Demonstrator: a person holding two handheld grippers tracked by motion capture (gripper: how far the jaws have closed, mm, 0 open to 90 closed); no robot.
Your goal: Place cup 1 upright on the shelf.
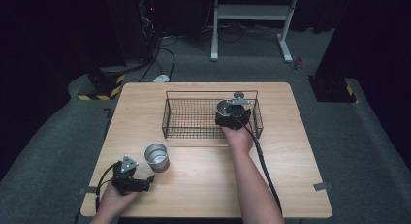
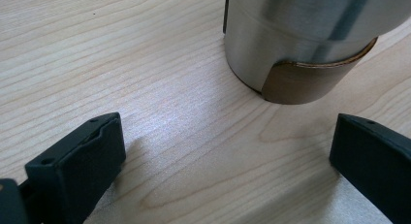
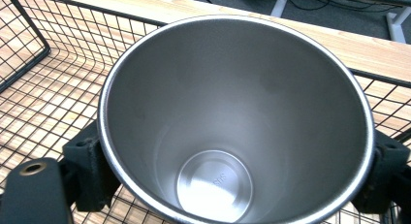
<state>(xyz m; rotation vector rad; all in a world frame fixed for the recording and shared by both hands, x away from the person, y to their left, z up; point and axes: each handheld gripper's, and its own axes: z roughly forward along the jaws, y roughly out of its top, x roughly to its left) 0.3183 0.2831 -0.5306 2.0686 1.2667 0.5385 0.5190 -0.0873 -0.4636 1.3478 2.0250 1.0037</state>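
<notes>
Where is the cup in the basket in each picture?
High view: cup, right of centre, inside the basket.
Right gripper view: cup at centre, seen from above.
Left gripper view: a second cup, top right.
Shared landmark: the wooden table.

Both grippers are black. The left gripper [image 1: 148, 181] carries a grey three-cornered plate on top and a black cable trailing behind it; its jaws are blocky, with small screw holes near their tips. The right gripper [image 1: 232, 105] trails a thick black cable. Both forearms are bare.
</notes>
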